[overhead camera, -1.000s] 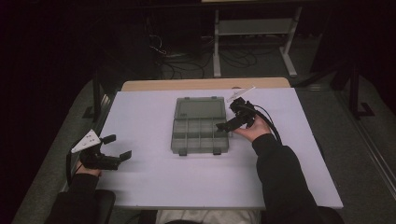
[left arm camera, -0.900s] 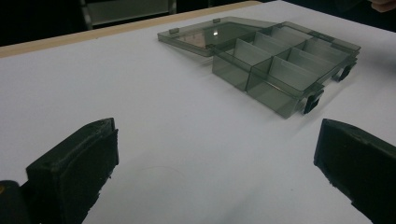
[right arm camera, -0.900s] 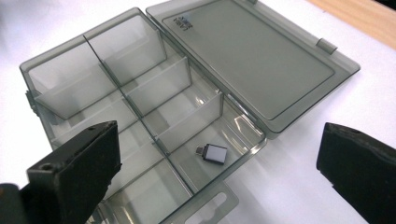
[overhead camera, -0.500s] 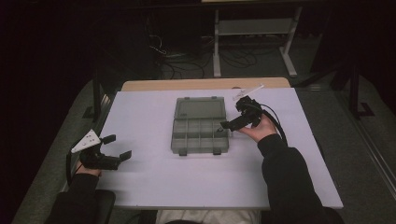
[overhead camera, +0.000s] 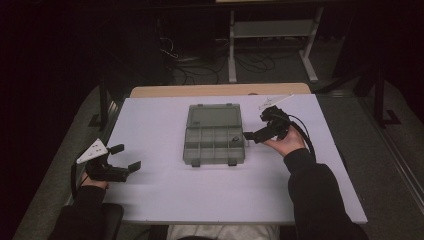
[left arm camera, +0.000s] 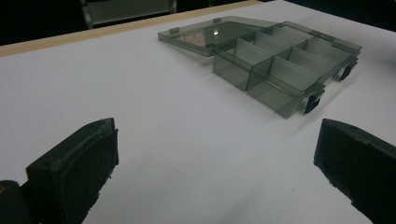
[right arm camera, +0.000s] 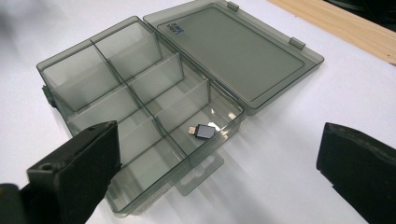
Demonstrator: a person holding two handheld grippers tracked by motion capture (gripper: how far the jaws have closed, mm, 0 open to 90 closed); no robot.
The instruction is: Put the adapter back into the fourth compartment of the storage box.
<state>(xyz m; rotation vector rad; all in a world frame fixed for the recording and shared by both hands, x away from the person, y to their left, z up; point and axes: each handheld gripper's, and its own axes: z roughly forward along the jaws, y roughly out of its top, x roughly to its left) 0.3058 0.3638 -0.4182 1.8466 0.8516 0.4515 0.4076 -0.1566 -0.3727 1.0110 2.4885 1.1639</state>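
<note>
I see two black grippers. The left gripper (overhead camera: pixel 125 157) has a grey three-cornered plate (overhead camera: pixel 92 151) on top with small dark holes. The right gripper (overhead camera: pixel 248 135) trails a black cable (overhead camera: pixel 303 132). The jaw pads are thick, matte, a little worn. Both sleeves (overhead camera: pixel 315 192) are dark.
</note>
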